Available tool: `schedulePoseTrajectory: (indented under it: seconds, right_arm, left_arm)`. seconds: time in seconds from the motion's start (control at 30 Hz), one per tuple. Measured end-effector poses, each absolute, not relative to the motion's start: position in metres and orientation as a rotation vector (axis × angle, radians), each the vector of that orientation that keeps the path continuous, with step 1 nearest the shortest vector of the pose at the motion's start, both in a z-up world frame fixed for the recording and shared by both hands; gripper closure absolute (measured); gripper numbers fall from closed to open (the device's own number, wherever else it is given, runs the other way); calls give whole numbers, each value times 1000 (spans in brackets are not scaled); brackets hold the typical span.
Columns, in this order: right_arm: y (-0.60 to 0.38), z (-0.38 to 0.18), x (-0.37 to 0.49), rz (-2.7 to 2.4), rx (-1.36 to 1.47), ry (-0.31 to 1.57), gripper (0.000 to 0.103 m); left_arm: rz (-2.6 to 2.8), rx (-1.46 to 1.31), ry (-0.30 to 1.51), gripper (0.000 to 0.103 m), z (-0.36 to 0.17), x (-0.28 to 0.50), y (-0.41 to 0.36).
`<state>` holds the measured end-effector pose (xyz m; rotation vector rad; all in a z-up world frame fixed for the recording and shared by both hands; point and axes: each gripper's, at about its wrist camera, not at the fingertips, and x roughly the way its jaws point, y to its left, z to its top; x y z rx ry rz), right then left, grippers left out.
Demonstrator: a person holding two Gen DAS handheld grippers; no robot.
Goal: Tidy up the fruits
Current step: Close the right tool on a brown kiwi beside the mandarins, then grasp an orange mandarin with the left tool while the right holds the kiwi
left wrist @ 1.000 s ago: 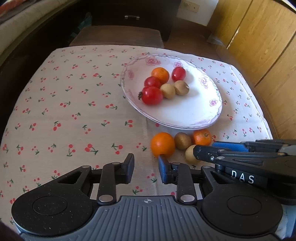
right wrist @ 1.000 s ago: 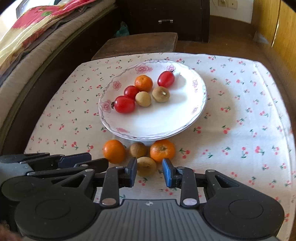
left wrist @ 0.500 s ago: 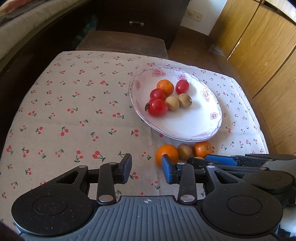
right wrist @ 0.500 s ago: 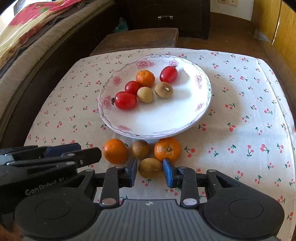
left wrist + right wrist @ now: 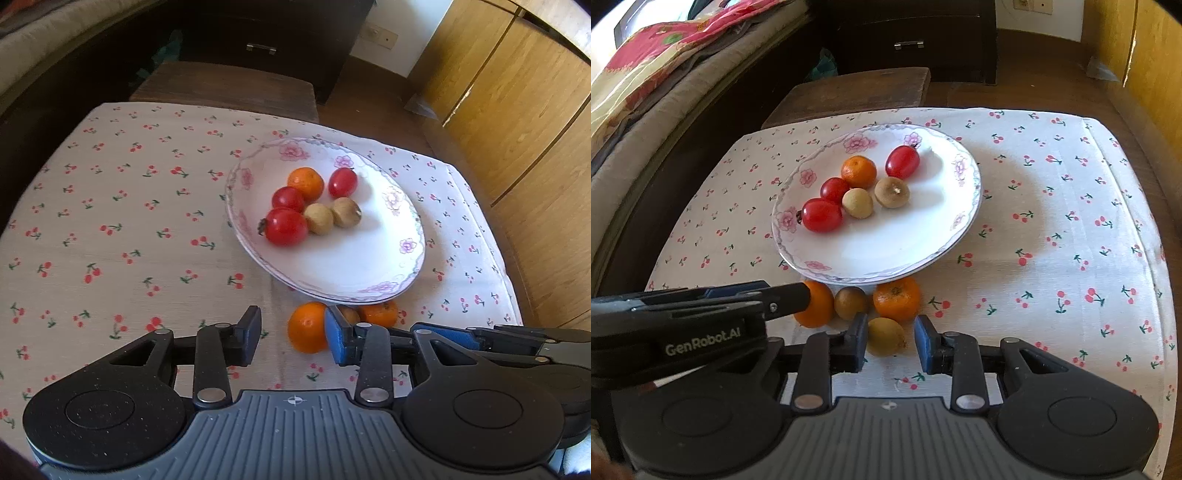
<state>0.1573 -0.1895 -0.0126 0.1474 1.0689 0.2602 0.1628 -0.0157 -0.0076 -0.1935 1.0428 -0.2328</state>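
Kiwi (image 5: 885, 336), loose on cloth at lower centre below plate (image 5: 945, 236), lies between your right gripper (image 5: 889, 345) jaws, gaping, nothing held, left pad nearly touching; left gripper (image 5: 291, 338) wide, empty, beside orange (image 5: 308, 326); right nearer

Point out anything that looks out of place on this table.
Four fruits lie on the tablecloth by the plate: two oranges and two brown fruits. Nothing looks spilled or damaged.

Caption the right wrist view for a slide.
Right hand-held gripper open around a kiwi below the plate.
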Motion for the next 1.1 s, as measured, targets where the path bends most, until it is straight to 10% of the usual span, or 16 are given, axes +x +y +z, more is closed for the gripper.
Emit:
schedulePoseTrajectory:
  seconds: [1.1]
  right_arm:
    - [-211, -16, 158, 240, 195, 1099, 73]
  left_arm:
    - [-284, -127, 1094, 67, -24, 156, -45]
